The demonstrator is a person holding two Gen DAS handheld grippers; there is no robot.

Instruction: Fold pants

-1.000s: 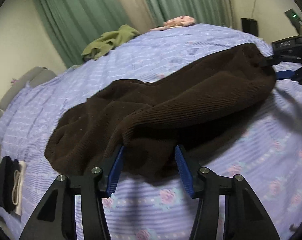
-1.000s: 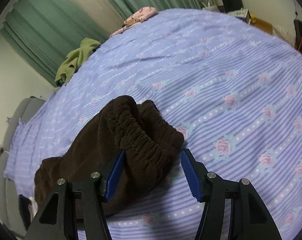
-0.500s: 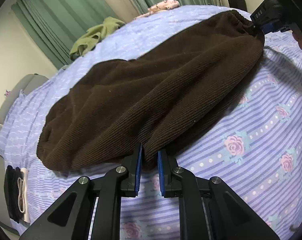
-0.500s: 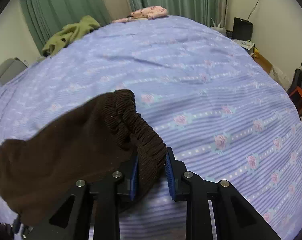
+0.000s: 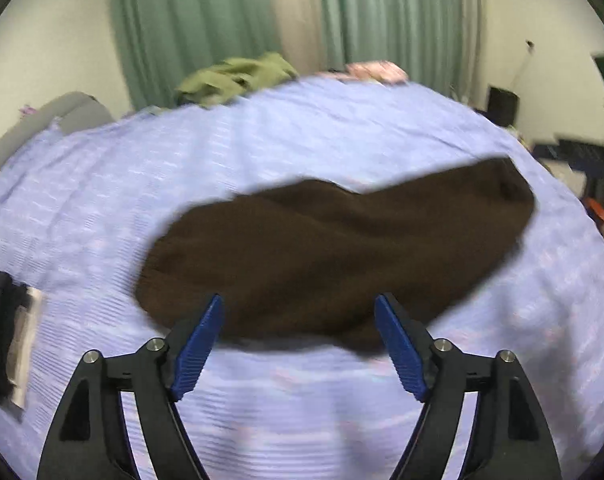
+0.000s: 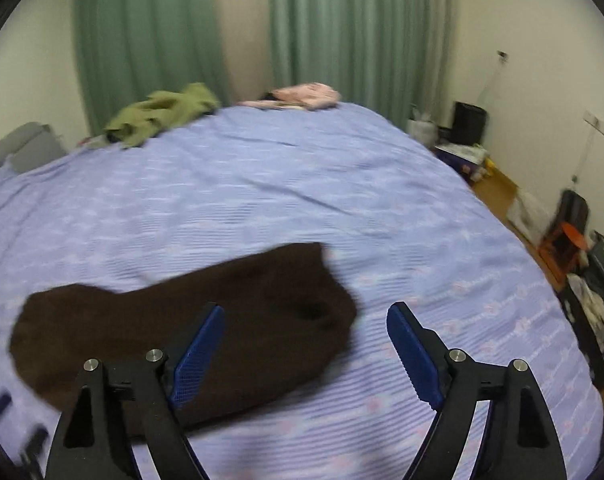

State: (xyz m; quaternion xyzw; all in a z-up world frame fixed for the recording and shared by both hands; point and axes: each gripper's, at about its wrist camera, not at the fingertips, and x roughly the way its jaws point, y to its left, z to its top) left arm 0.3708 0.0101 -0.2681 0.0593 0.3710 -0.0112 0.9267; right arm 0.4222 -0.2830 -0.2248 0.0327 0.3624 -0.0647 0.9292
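Both tongs released since earlier | left tongs (image 5: 298, 322) spread | right tongs (image 6: 306, 330) spread | pants (image 5: 334, 256) flat on bedsheet (image 5: 261, 152)

Your left tongs (image 5: 299, 346) stand wide apart with nothing between them; just ahead lie the brown pants (image 5: 334, 248), flat on the bed (image 5: 261, 140). To their left, a dark folded item with a white strip (image 5: 9, 328) sits near the bed's edge, blocking that side. Beyond the pants you have a broad stretch of bare sheet. Your right tongs (image 6: 306, 354) also gape, the left tip over the pants (image 6: 181, 320), the right tip over bare sheet. To their right the bed stays free up to its edge. Far ahead, a green garment (image 6: 161, 118) and a pink garment (image 6: 306, 96) occupy the far edge.
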